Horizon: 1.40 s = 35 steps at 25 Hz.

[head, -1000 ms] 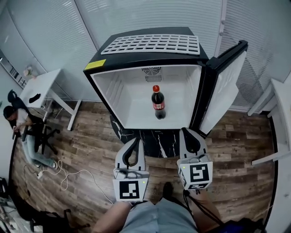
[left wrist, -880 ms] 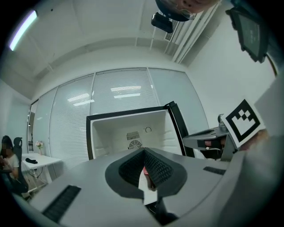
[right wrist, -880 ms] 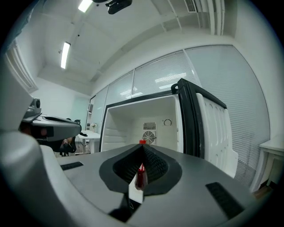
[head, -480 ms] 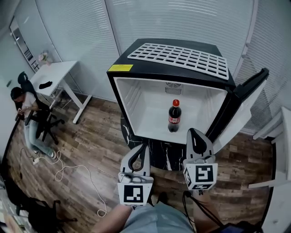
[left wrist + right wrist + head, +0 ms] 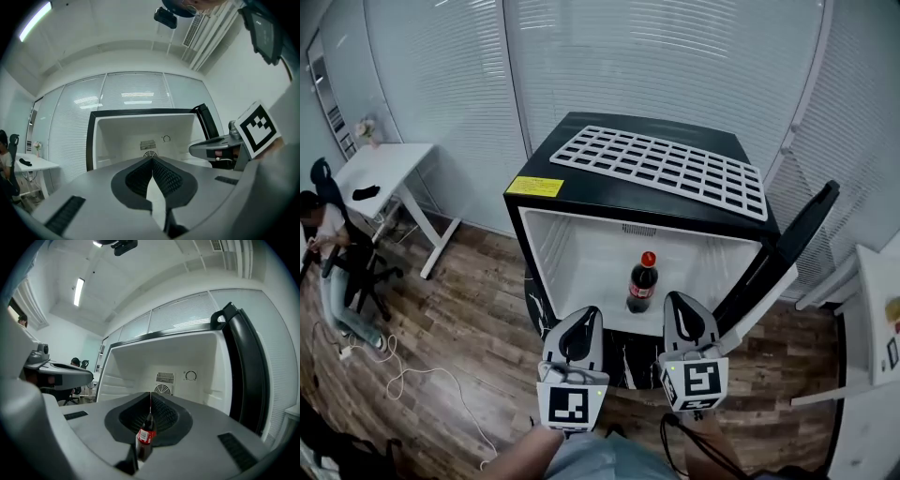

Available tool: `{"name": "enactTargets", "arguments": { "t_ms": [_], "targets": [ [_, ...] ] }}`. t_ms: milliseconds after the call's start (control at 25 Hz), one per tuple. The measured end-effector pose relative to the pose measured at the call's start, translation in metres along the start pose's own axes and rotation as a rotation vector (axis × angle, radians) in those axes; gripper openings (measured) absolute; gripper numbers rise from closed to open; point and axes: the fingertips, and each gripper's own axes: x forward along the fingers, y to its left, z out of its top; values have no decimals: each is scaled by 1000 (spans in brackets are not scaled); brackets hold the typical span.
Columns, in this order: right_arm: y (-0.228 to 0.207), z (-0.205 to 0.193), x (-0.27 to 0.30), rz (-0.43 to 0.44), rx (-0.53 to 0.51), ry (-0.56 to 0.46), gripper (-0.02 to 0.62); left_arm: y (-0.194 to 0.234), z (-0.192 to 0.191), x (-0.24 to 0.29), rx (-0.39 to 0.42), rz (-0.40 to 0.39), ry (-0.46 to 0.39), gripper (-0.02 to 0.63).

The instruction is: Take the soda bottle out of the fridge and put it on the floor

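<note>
The soda bottle (image 5: 641, 282) is standing upright on the fridge (image 5: 546, 187) floor, near the middle of its front edge. It is sitting just ahead and slightly left of the right gripper (image 5: 680, 302), whose fingers are clenched on nothing. The left gripper (image 5: 583, 317), likewise clenched and empty, is hanging farther off.

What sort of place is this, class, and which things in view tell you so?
Probably an office: a white desk, a person on a swivel chair beside it, and slatted blinds along the walls.

place: office | evidence: window blinds (image 5: 656, 66), white desk (image 5: 389, 169), office chair (image 5: 321, 173)
</note>
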Motion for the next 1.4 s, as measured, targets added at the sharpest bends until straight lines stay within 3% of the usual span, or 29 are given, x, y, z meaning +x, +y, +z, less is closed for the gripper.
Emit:
{"name": "enactTargets", "arguments": {
  "t_ms": [240, 440, 760, 1400],
  "targets": [
    [-5, 4, 30, 4, 12, -22, 50, 14, -11, 32, -17, -20, 12, 17],
    [-5, 0, 56, 33, 41, -9, 189, 25, -21, 55, -23, -34, 31, 17],
    [-11, -20, 93, 33, 38, 52, 224, 36, -42, 86, -43, -45, 56, 17],
    [-10, -39, 138, 68, 39, 113, 224, 38, -59, 116, -50, -78, 89, 17]
  ]
}}
